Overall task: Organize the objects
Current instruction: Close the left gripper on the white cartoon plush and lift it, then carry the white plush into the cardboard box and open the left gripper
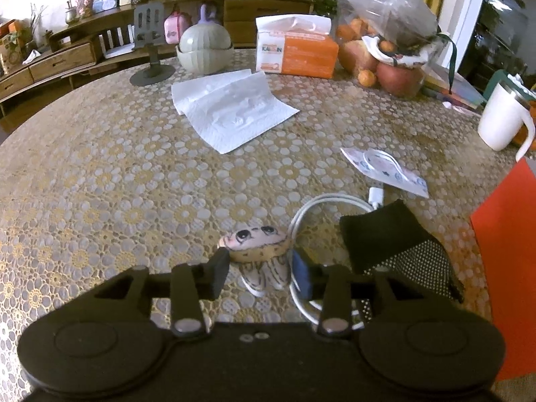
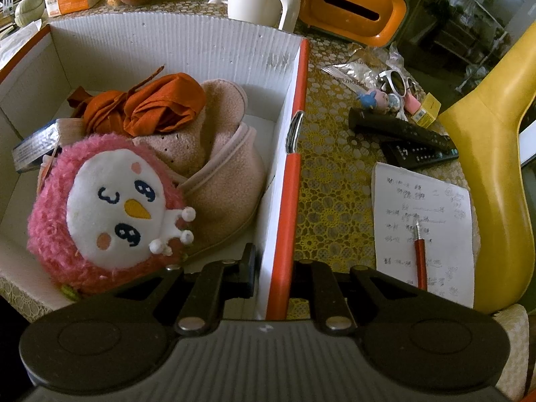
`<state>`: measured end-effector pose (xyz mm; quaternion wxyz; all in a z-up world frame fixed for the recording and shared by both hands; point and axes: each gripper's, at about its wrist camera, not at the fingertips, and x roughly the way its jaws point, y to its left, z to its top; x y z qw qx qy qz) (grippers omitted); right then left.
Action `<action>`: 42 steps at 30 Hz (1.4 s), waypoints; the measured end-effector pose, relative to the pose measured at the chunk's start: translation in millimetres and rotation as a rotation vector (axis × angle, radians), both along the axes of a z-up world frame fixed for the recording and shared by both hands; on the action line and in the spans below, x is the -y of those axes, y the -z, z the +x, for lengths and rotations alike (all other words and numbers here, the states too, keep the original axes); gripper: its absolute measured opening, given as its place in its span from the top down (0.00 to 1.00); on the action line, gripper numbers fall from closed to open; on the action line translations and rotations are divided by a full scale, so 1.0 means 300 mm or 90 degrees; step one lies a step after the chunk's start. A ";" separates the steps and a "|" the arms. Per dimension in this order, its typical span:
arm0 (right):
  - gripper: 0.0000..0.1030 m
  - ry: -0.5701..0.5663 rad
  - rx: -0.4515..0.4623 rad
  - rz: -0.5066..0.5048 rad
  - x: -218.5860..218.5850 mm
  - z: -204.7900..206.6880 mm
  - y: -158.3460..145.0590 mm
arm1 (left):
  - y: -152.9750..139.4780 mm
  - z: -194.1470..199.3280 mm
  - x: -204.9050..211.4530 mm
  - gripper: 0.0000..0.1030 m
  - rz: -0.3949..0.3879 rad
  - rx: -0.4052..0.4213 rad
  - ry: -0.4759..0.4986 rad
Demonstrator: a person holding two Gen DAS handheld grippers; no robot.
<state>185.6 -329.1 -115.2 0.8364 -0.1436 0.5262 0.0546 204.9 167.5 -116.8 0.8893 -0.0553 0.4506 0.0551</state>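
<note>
A small doll [image 1: 254, 243] with a painted face and striped body lies on the lace tablecloth [image 1: 100, 184]. My left gripper [image 1: 260, 273] is down over it, and both fingers rest against the sides of its head. My right gripper [image 2: 273, 278] is shut on the right wall of a cardboard box [image 2: 294, 174], white inside and orange outside. One finger is inside the box and the other outside. The box holds a pink plush penguin [image 2: 110, 207], a beige fleece slipper [image 2: 221, 174] and an orange cloth [image 2: 150, 107]. The box's orange side [image 1: 502, 251] shows at the right of the left wrist view.
By the doll lie a white cable [image 1: 321, 206], a black mesh pouch [image 1: 395, 244], a mask packet [image 1: 385, 171] and a paper towel [image 1: 234, 110]. A white mug [image 1: 502, 117] stands further right. Right of the box are remotes [image 2: 405, 130], a note with a pen [image 2: 422, 227] and a yellow chair [image 2: 495, 167].
</note>
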 end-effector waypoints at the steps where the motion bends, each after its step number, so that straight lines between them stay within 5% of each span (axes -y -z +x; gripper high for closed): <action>1: 0.87 0.000 0.000 0.000 0.000 0.000 0.000 | 0.001 0.001 0.003 0.59 0.001 0.000 0.000; 5: 0.87 0.000 0.000 0.000 -0.001 0.000 0.001 | 0.006 0.008 0.001 0.55 -0.008 -0.004 -0.006; 12: 0.87 0.000 0.000 -0.001 -0.001 0.001 0.002 | 0.016 0.008 -0.013 0.67 -0.020 -0.005 -0.013; 20: 0.87 0.001 0.003 -0.001 -0.002 -0.003 0.000 | -0.049 -0.044 -0.016 0.69 -0.017 0.017 -0.012; 29: 0.87 -0.001 0.009 0.000 -0.004 -0.010 -0.002 | -0.194 -0.151 0.051 0.69 0.002 0.043 0.043; 42: 0.88 -0.007 0.024 0.006 0.000 -0.017 -0.002 | -0.330 -0.221 0.327 0.68 -0.013 0.094 0.165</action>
